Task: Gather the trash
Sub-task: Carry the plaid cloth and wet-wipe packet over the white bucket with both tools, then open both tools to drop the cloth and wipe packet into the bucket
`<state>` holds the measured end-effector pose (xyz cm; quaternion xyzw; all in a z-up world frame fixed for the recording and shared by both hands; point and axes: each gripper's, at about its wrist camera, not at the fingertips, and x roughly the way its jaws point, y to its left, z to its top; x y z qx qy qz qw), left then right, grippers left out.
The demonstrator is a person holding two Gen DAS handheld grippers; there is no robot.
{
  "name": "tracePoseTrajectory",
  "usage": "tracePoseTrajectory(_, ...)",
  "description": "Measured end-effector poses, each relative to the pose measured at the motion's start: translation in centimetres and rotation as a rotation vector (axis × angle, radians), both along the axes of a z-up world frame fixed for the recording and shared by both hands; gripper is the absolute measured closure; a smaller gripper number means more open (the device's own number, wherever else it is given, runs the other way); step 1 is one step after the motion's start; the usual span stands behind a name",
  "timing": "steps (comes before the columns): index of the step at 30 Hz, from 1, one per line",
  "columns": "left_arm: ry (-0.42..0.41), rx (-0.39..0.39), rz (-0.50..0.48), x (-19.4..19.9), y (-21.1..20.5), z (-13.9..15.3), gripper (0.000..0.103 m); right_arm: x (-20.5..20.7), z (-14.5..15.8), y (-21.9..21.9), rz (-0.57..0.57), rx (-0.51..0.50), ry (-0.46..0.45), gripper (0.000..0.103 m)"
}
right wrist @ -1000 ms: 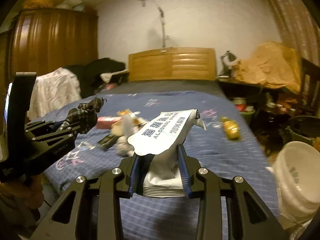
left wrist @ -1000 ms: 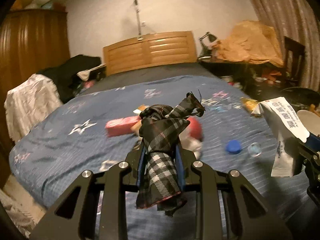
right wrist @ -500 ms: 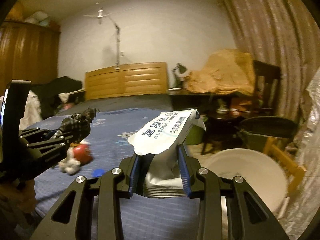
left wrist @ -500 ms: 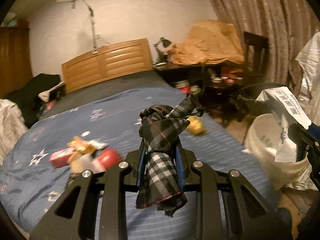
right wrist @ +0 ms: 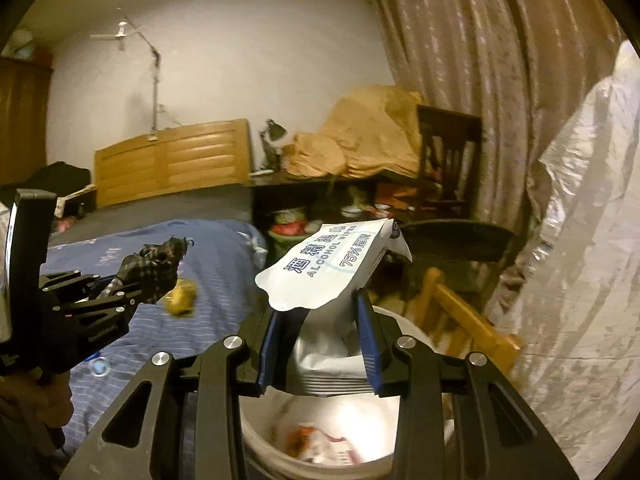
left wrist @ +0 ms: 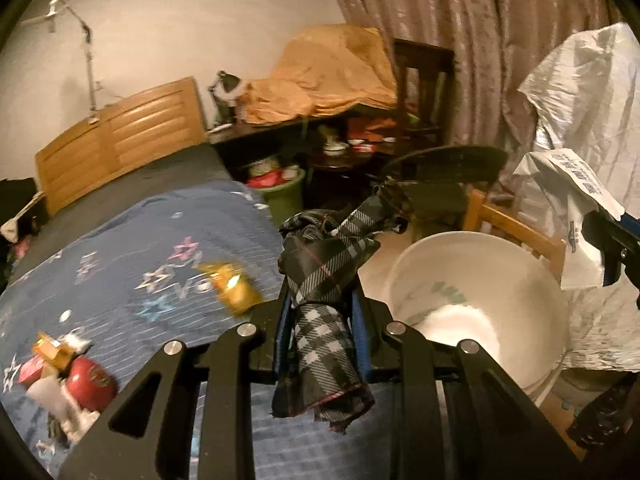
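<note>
In a cluttered bedroom, the left gripper [left wrist: 320, 320] clamps a rolled black, grey and white plaid cloth [left wrist: 326, 280] with thin red lines, its twisted end jutting forward and a frayed hem drooping behind the blue finger pads [left wrist: 357, 332]. The right gripper [right wrist: 318, 344] pinches a white wet-wipe pack [right wrist: 332, 272] whose peeled flap reads "ALCOHOL WIPES" and "75%" under blue Chinese characters; the pack hangs directly above a white plastic bucket [right wrist: 264, 450] that holds crumpled wrappers. The bucket stands on the floor beside a bed with a blue star-patterned quilt [left wrist: 132, 256]. A yellow packet [left wrist: 236, 288], a red round item [left wrist: 90, 380] and other scraps lie on the quilt.
</note>
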<state>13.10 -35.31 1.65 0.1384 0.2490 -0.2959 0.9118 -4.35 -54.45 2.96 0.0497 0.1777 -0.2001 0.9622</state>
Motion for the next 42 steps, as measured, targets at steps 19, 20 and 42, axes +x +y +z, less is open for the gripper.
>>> tracePoseTrajectory(19, 0.082, 0.077, -0.199, 1.0, -10.6, -2.8, 0.078, 0.6, -1.5, -9.3, -0.041, 0.148, 0.085, 0.066)
tracePoseTrajectory(20, 0.085, 0.080, -0.204, 1.0, -10.8, -2.9, 0.078, 0.6, -1.7, -9.1, -0.040, 0.152, 0.088, 0.066)
tracePoseTrajectory(42, 0.134, 0.107, -0.236, 1.1, -12.5, -5.0, 0.072, 2.7, -4.5, -9.7, -0.002, 0.206, 0.134, 0.064)
